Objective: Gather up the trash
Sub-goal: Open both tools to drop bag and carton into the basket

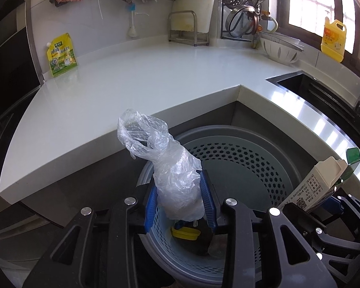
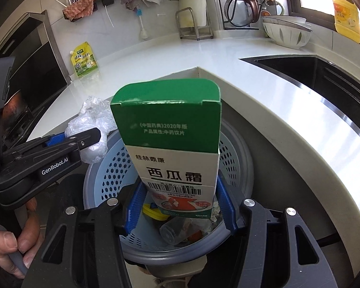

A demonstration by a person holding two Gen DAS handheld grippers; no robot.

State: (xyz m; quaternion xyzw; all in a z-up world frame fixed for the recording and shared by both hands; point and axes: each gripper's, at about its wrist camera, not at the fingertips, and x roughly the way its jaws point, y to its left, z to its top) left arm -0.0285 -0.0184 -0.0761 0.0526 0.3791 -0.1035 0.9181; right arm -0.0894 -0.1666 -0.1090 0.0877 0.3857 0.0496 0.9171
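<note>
Left wrist view: the left gripper (image 1: 180, 204) clamps a crumpled clear plastic bag (image 1: 165, 165) between its blue pads, held above the perforated waste basket (image 1: 240, 158) beside the white worktop (image 1: 131, 76).

Right wrist view: the right gripper (image 2: 180, 206) grips a green-and-white medicine carton (image 2: 175, 144) upright over the same basket (image 2: 112, 168) — a yellow cap (image 2: 153, 212) and a clear bottle (image 2: 175, 230) lie inside.
</note>
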